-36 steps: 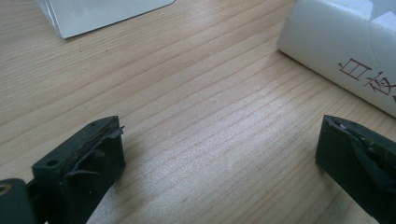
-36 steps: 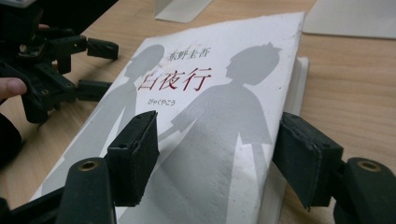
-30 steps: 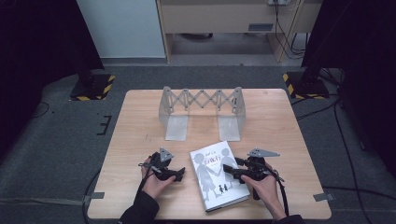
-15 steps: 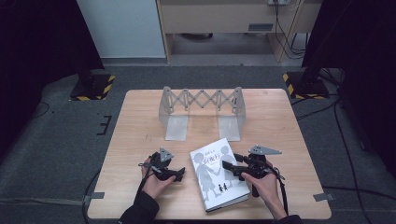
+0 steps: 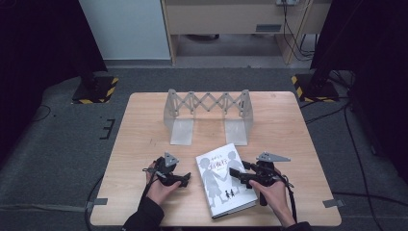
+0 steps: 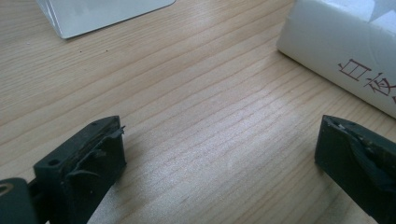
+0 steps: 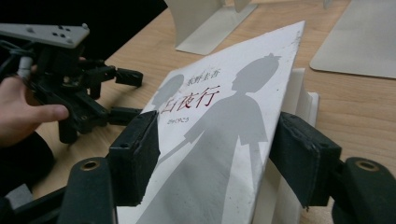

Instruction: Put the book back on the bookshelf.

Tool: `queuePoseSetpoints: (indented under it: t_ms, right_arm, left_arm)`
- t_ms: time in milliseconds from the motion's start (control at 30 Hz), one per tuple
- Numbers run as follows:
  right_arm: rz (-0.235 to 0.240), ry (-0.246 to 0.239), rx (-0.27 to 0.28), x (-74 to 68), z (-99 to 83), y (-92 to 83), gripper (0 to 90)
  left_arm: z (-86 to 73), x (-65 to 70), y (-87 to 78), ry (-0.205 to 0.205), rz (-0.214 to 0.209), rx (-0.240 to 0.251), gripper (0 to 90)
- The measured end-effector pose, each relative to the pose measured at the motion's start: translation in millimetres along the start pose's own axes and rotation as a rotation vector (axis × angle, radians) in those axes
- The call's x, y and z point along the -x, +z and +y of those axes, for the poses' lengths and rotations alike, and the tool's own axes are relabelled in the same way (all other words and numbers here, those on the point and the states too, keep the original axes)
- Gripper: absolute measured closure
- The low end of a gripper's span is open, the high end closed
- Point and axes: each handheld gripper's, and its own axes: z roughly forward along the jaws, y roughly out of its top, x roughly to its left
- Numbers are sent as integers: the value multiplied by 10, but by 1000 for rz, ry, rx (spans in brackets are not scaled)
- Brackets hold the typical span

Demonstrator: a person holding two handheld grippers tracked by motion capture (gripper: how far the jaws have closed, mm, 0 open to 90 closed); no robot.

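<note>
A white book [image 5: 221,178] with grey silhouettes and red characters on its cover lies near the table's front edge. My right gripper [image 5: 236,174] reaches in from the book's right side, its jaws set on either side of it. In the right gripper view one pad lies against the cover [image 7: 219,121], which tilts up, and the other sits by the page block; my right gripper [image 7: 217,158] looks shut on the book. My left gripper [image 5: 185,179] rests open on the wood just left of the book. Its jaws [image 6: 219,158] stand wide apart with bare table between them, and the book's corner [image 6: 345,46] lies beyond.
An expandable grey metal book rack [image 5: 207,108] with two flat base plates stands at the middle back of the wooden table [image 5: 298,134]. One base plate [image 6: 93,14] lies ahead of my left gripper. The person's hands come in from the front edge. Dark floor surrounds the table.
</note>
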Motion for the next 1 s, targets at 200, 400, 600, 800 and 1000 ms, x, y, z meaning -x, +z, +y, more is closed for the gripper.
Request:
queuePoseSetpoints:
  t_ms: [200, 400, 600, 800, 1000]
  right_arm:
    - [17, -6, 11, -19, 77, 22, 335]
    - [19, 4, 2, 5, 53, 49, 325]
    - [35, 5, 2, -30, 50, 6, 340]
    - [29, -5, -17, -33, 61, 73, 316]
    - [22, -6, -50, -5, -3, 86, 320]
  left_arm:
    - [1, -1, 1, 2, -2, 1, 12]
    - [6, -3, 3, 4, -3, 3, 20]
    - [3, -1, -1, 6, -6, 8, 35]
    - [3, -1, -5, 8, -8, 8, 43]
    - [-1, -4, -11, 10, -9, 9, 53]
